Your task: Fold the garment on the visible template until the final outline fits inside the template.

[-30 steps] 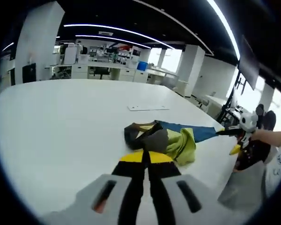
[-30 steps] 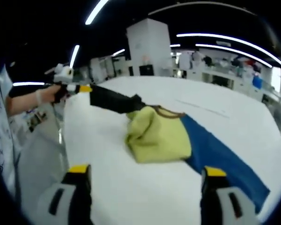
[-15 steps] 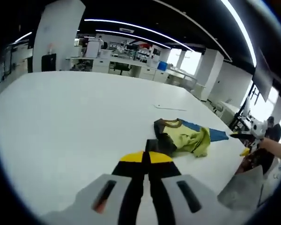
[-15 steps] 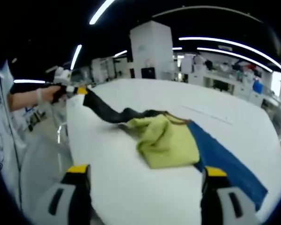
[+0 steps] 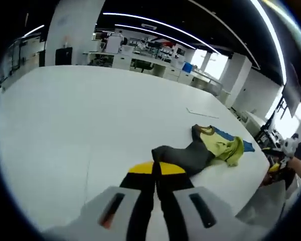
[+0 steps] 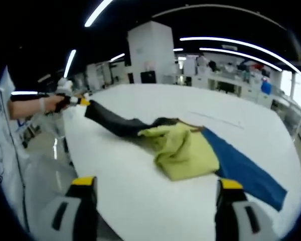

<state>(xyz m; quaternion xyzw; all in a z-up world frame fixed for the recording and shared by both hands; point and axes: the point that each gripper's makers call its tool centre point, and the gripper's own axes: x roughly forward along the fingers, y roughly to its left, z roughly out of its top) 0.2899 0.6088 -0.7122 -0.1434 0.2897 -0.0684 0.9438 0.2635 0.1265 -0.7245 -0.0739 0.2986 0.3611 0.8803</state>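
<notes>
The garment lies bunched on the white table [image 5: 65,110]. It has a dark grey sleeve [image 5: 185,156], a yellow-green middle [image 5: 223,145] and a blue end [image 5: 247,146]. My left gripper [image 5: 156,168] is shut on the tip of the dark sleeve, which stretches away from the heap. In the right gripper view the left gripper [image 6: 85,102] holds the black sleeve [image 6: 115,123] raised at the table's edge. Beside it lie the yellow-green folds [image 6: 188,150] and the blue part [image 6: 246,168]. My right gripper [image 6: 156,183] is open and holds nothing, short of the garment. A thin flat template outline [image 5: 203,112] lies beyond the garment.
The table edge [image 6: 72,150] runs close by on the person's side, with grey floor below it. A hand [image 6: 45,104] holds the left gripper. The right gripper [image 5: 275,164] shows at the far right. Desks and a white pillar [image 6: 148,52] stand far behind.
My left gripper has drawn the dark sleeve out and away from the heap, stretching it longer. The yellow-green bunch has shifted slightly with it. The right gripper has stayed open.
</notes>
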